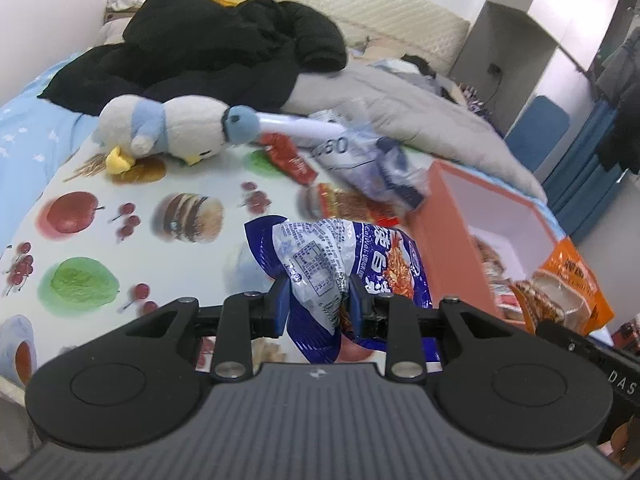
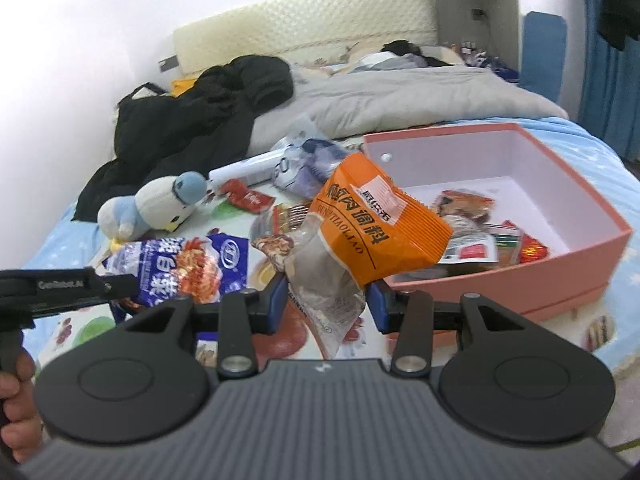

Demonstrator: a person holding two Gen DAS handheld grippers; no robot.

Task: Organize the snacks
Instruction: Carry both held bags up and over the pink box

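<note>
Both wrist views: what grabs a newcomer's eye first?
Each gripper is shut on a snack: the left gripper on a blue-and-white packet, the right gripper on an orange packet. On the right sits an open pink box holding a few snacks; a plush penguin lies left.

Blurred blue-white packets [image 1: 376,164] — print unreadable — and box [image 2: 580,248] contents partly hidden.

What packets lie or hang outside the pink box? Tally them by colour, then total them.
Blue-and-white: 1, the noodle packet
Orange: 1, the seasoning packet
Red: 2, the small sachet and the striped packet
Bluish clear: 1, the crumpled bag
Total: 5
</note>
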